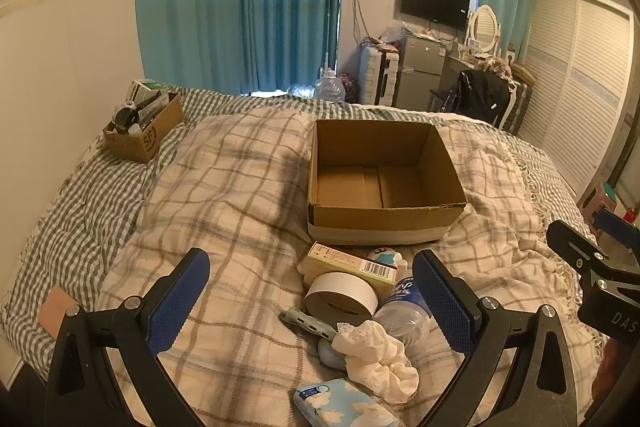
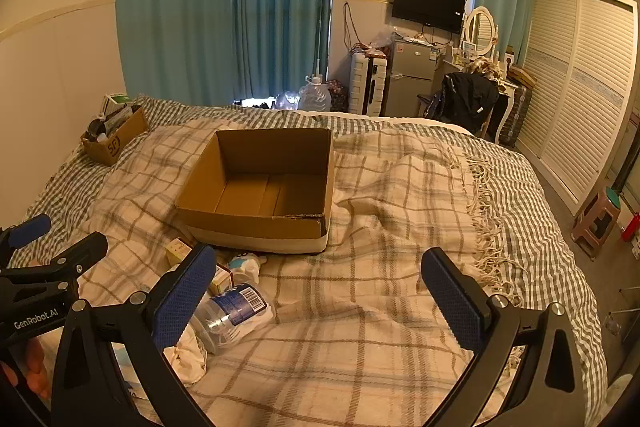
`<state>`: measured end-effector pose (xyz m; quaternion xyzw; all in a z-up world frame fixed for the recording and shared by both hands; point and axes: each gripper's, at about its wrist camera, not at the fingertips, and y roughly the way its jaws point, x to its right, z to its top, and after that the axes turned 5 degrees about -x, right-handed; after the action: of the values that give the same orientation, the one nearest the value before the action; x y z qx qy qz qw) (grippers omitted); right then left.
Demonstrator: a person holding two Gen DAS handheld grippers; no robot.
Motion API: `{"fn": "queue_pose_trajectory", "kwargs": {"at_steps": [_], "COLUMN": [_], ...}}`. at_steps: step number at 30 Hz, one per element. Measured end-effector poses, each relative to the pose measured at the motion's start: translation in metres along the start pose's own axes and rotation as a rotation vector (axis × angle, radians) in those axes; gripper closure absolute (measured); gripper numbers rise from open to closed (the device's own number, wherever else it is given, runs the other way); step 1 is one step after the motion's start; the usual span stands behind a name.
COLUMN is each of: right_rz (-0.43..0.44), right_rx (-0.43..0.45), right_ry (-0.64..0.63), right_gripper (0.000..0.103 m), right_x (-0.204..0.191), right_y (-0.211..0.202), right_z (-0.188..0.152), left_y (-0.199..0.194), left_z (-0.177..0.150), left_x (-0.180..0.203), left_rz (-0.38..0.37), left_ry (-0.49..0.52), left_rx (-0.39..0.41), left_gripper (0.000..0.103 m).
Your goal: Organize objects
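Note:
An empty open cardboard box sits on the plaid blanket. In front of it lies a pile: a small carton, a tape roll, a clear plastic bottle, a white crumpled cloth, a tissue pack, a grey-blue clip and a small white-and-blue toy. My left gripper is open above the pile, holding nothing. My right gripper is open over bare blanket, right of the pile.
A smaller cardboard box full of items sits at the bed's far left by the wall. The bed's right edge with blanket fringe drops to the floor, where a small stool stands.

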<state>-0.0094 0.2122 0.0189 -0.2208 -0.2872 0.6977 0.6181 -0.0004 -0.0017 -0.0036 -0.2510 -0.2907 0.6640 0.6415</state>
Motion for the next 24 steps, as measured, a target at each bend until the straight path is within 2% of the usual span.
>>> {"fn": "queue_pose_trajectory", "kwargs": {"at_steps": [24], "right_rz": [0.011], "right_rx": [0.005], "right_ry": [-0.015], "right_gripper": [0.001], "right_x": [-0.0048], "right_y": [-0.0083], "right_z": [0.0016], "left_y": [-0.0049], "left_z": [0.003], "left_x": [-0.0005], "left_rz": [0.013], "left_ry": [-0.009], "left_rx": [-0.006], "left_gripper": [0.0]}}
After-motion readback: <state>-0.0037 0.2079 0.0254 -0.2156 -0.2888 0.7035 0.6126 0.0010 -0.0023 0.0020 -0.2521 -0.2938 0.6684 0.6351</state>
